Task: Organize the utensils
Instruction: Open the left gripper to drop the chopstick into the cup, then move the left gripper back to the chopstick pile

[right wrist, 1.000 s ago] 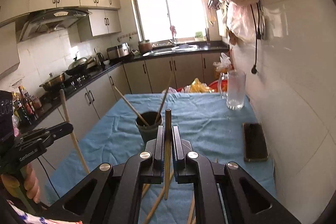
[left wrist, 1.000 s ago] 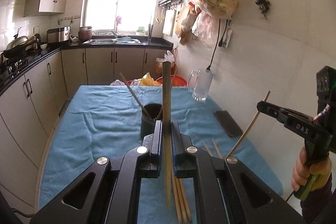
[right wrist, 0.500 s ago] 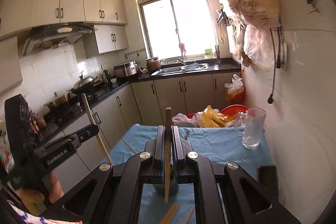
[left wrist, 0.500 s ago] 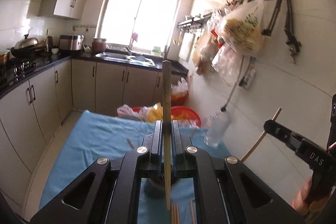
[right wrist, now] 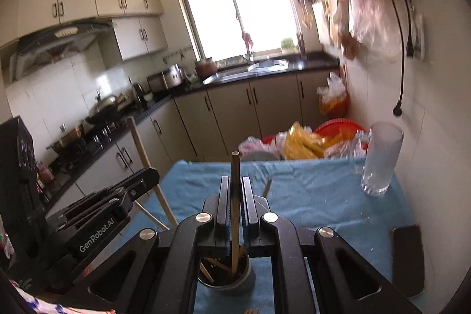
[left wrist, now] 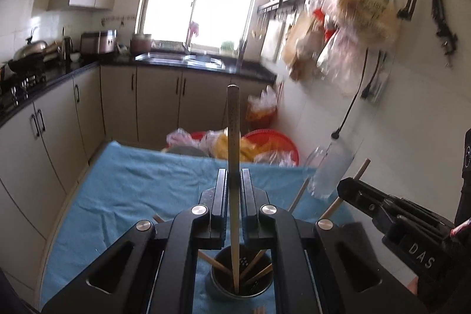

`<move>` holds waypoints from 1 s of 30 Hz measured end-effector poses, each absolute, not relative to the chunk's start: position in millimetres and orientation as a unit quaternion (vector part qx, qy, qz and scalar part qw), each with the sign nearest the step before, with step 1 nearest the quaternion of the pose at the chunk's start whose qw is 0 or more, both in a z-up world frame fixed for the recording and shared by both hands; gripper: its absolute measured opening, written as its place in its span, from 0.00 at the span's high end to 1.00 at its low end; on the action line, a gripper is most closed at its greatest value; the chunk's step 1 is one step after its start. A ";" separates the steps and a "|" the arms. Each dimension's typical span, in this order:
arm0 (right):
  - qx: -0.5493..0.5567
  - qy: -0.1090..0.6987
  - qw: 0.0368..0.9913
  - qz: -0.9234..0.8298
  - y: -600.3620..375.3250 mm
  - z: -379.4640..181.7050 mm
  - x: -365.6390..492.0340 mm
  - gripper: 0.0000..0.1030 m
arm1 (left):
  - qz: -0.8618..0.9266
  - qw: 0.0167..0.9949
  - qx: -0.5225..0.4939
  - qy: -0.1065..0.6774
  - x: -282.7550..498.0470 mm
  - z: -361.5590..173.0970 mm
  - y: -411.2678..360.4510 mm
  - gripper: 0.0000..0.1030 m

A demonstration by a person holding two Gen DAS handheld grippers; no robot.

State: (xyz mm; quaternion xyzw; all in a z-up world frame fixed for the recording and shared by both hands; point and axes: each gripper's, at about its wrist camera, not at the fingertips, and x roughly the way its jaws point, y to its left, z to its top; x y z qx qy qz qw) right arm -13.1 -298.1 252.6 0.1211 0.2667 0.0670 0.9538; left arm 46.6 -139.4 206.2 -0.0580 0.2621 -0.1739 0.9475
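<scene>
Two grippers each pinch one chopstick over the same dark holder cup. The left gripper [left wrist: 234,181] has its fingers pressed tight on a long chopstick [left wrist: 233,137] that stands nearly upright between them, its upper end rising well beyond the fingertips and its lower end reaching down behind them into the mouth of the holder cup [left wrist: 241,274]. The right gripper [right wrist: 235,187] is closed the same way on a second chopstick [right wrist: 235,172], whose lower end also sits inside the cup [right wrist: 225,274] just below and behind its fingers. Seen from the left wrist camera, the right gripper's stick slants up and away from its fingertips toward the wall side.

Several chopsticks already lean inside the cup, so part of the sorting looks done. Neither held stick has been let go; both tips appear to be within the rim, though how deep they reach cannot be told. A few stick ends show on the blue cloth [left wrist: 132,190] at the lower edge of both views, beneath the gripper bodies, which suggests more remain to be gathered. A clear glass mug [right wrist: 379,161] stands ahead and to the right of the right fingers, apart from the cup, and a dark phone [right wrist: 407,258] lies further right.
</scene>
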 end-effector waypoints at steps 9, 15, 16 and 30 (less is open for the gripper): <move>0.138 0.305 0.941 0.060 -308.1 218.8 9.0 0.89 | -0.165 0.939 -0.066 0.293 49.2 190.6 -132.8 0.92; 0.131 0.300 0.944 0.046 -309.1 221.7 4.6 0.62 | -0.157 0.948 -0.062 0.269 25.0 204.3 -123.9 0.64; 0.130 0.298 0.945 0.043 -309.8 224.2 1.8 0.62 | -0.156 0.950 -0.060 0.265 18.6 207.5 -121.3 0.63; 0.115 0.317 0.941 0.012 -337.7 216.6 -79.8 0.44 | -0.153 0.950 -0.084 0.258 -75.0 202.8 -71.9 0.45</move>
